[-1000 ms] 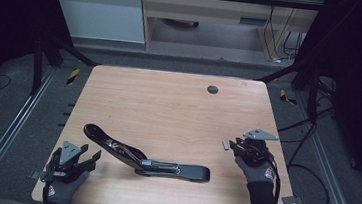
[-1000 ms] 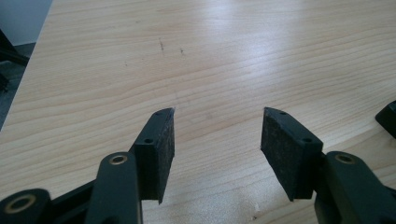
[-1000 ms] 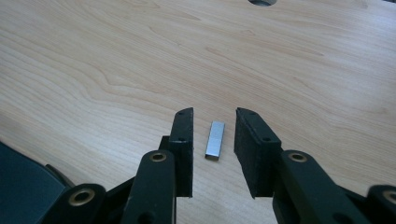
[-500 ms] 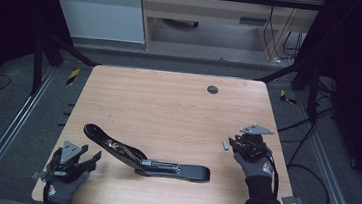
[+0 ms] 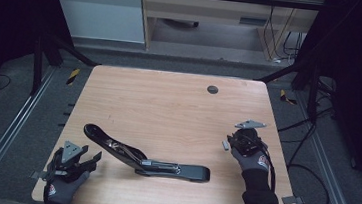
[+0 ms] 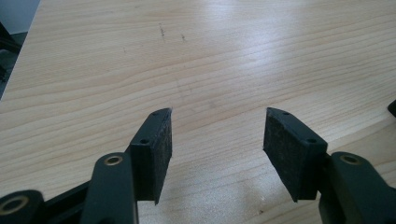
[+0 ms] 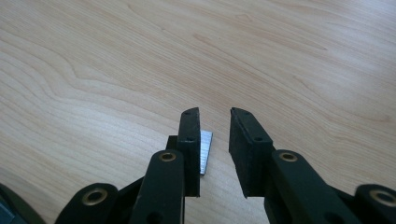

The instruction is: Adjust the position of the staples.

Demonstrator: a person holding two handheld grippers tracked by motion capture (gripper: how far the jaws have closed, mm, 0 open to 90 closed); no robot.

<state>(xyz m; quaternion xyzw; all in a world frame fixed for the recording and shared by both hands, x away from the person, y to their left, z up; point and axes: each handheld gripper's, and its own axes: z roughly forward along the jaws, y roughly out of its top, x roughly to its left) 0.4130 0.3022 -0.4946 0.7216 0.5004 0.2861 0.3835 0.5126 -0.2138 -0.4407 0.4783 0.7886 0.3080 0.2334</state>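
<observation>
We see a small strip of staples (image 7: pixel 205 151) lying on the table (image 5: pixel 168 106) between the right gripper (image 7: pixel 215 116) jaws, which have just been closing; probably no pad presses it. The left gripper (image 6: pixel 217 114) is spread, empty.

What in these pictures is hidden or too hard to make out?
- Silver strip, right gripper view: the left jaw covers part of it; whether the pads press it is unclear.
- Black stapler, high view: too dark and small for details.
- Stapler again, left gripper view: cut off by the right edge.
</observation>
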